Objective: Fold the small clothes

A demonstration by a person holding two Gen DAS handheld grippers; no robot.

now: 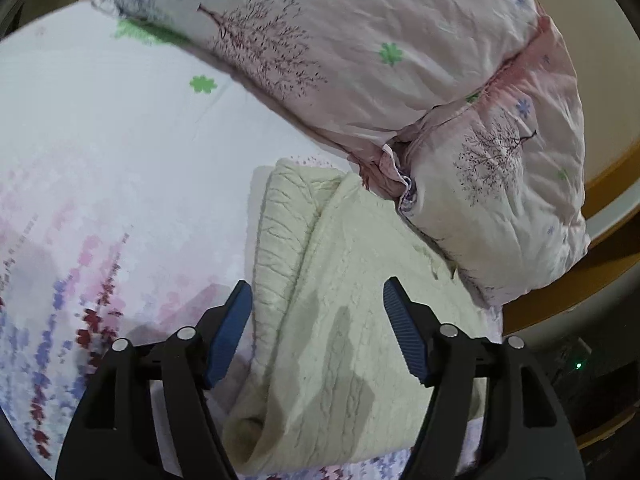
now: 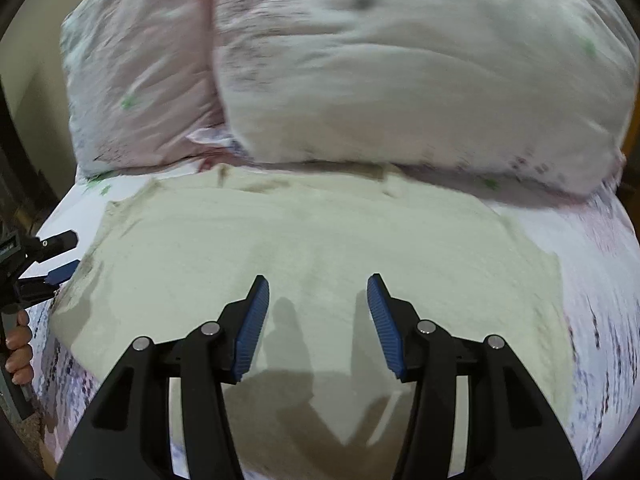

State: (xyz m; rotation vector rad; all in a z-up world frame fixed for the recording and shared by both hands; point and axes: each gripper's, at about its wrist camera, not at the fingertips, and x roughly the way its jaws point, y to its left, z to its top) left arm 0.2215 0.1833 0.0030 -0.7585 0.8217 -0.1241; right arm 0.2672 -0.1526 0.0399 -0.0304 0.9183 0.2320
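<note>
1. Knitwear: the cream garment (image 1: pixel 352 320) lies spread on the bed (image 1: pixel 100 160), filling the lower centre of both wrist views, one edge already doubled over at its left side in the left wrist view.
2. Your left gripper (image 1: pixel 318 330) and right gripper (image 2: pixel 318 326) both hang released above it, jaws apart, grasping nothing.
3. Expect it to handle soft, light and floppy; it will likely sag and stretch, so pinch a thick hem or corner rather than the middle.
4. The flowered duvet (image 2: pixel 400 80) is bunched across the upper frame, touching the garment's far edge, and may snag a fold made that way.
</note>
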